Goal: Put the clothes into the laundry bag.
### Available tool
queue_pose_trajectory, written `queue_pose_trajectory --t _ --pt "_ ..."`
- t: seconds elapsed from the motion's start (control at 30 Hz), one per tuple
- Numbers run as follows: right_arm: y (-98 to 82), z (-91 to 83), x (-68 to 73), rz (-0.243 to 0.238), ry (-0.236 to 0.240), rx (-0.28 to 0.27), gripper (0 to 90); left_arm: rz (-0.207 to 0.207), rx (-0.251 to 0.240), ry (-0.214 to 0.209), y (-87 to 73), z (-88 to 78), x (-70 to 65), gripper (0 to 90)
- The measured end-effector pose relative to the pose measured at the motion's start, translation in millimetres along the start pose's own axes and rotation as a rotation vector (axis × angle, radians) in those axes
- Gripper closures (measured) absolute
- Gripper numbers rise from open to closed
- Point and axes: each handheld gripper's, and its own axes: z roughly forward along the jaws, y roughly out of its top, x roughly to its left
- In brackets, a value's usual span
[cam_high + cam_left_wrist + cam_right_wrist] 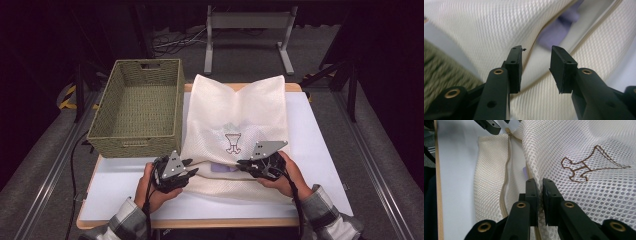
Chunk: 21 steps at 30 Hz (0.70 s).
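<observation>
The right hand-held gripper [539, 185] is clenched on the upper edge of the mesh bag [240, 120], beside its open zipper [506, 170]. The left hand-held gripper [536, 53] is released at that opening, nothing pinched. A purple item [559, 30] is seen inside the bag; the wicker basket [105, 120] left of it is empty.

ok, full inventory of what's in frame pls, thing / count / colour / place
cream mesh laundry bag with brown embroidered emblem: 1, cream, centre of table, zip opening partly open at near edge
purple item: 1, purple, inside bag opening
olive woven basket: 1, olive green, far left of table
white table top: 1, white, wooden edge
grey metal stand: 1, grey, floor behind table
left gripper: 1, black, at bag opening, jaws apart
right gripper: 1, black, pinching the mesh edge
</observation>
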Motion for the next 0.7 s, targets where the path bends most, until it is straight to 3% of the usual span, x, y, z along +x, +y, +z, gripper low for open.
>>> queue_pose_trajectory --t 0.03,0.17,0.27,0.37,0.63,0.7 --pt "0.1 0.0 0.1 -0.002 -0.003 0.001 84.0 0.0 0.026 0.015 -5.9 -0.3 1.1 58.3" --pt "0.3 -1.8 -0.5 0.003 -0.015 -0.005 84.2 -0.06 0.045 0.009 -18.8 -2.0 6.6 46.0" --pt "0.3 -2.9 -0.9 0.003 -0.024 -0.014 85.0 -0.132 0.04 -0.031 -24.8 -2.4 13.4 35.8" --pt "0.8 -6.3 -0.9 -0.009 -0.051 -0.031 86.5 -0.156 0.07 -0.022 -26.6 1.6 14.5 25.8" --pt "-3.1 -15.0 -4.1 0.007 -0.077 -0.068 87.0 -0.181 0.126 -0.064 -30.5 10.2 14.5 21.6" --pt "-3.7 -17.0 -4.3 0.005 -0.079 -0.078 86.9 -0.176 0.14 -0.071 -30.5 10.8 14.8 26.9"
